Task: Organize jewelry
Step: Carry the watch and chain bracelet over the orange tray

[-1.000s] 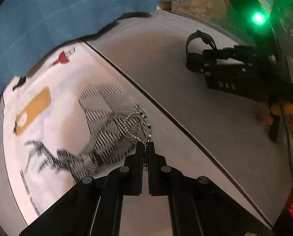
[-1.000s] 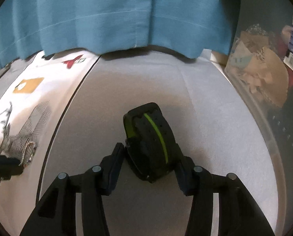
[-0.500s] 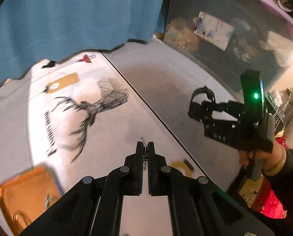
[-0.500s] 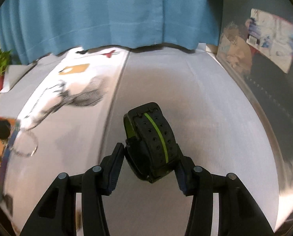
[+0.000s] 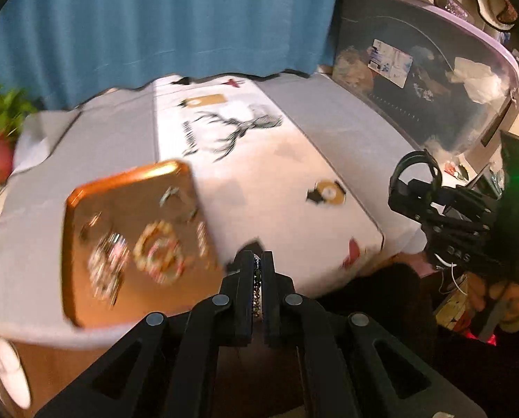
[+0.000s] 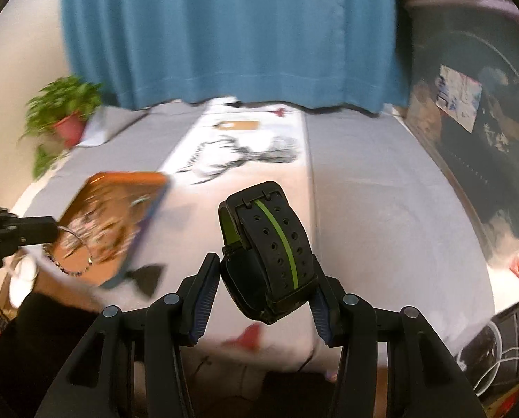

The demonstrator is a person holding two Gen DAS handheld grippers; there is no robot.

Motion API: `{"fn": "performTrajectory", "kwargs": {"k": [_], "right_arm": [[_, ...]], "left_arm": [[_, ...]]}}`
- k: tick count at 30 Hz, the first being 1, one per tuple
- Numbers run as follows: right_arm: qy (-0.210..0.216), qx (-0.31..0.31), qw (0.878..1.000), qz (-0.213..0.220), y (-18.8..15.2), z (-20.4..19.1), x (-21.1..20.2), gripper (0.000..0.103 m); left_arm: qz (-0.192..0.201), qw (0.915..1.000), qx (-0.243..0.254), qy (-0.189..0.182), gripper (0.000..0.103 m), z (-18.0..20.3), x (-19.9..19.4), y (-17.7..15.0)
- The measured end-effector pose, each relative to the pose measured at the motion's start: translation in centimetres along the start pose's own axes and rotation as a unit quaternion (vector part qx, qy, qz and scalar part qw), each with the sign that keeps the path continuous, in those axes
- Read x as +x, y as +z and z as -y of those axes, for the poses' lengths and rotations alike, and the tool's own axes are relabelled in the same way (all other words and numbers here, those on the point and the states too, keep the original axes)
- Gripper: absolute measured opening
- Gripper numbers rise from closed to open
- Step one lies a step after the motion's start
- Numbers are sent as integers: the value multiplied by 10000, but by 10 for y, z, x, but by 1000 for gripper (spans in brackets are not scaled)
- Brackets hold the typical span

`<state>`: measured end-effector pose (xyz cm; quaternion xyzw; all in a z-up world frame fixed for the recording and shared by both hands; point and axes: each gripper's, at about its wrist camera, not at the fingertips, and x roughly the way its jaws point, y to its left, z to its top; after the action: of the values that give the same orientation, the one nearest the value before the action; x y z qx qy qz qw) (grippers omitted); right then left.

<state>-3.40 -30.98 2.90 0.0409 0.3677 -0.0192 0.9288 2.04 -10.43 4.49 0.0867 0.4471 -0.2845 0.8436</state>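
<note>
Carry to orange tray point(image 5: 81, 244): my left gripper point(image 5: 258, 271) pinches the bracelet point(image 6: 72, 254); right gripper point(image 6: 266, 280) clamps the watch point(image 6: 266, 247). Lower slowly; release inside rim.

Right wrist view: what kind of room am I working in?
Probably a room at home: a blue curtain behind a cloth-covered table, a potted plant, and an orange tray of jewelry.

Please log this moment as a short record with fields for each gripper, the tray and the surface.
left gripper: shut on a thin beaded chain bracelet, its loop hanging free
right gripper: clamped on a black perforated watch with a green stripe
tray: orange rounded metal tray, blurred jewelry pieces in it
surface: grey tablecloth with a white deer-print runner
backdrop: blue curtain
</note>
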Motion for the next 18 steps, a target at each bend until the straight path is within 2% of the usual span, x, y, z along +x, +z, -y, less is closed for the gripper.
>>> {"fn": "performTrajectory", "kwargs": {"k": [9, 18], "right_arm": [[552, -494, 9969, -264, -70, -89, -55, 50], [764, -976, 9906, -577, -114, -142, -69, 50]], "left_arm": [[211, 9988, -345, 262, 2, -12, -56, -91], [283, 9974, -561, 365, 2, -18, -75, -141]]}}
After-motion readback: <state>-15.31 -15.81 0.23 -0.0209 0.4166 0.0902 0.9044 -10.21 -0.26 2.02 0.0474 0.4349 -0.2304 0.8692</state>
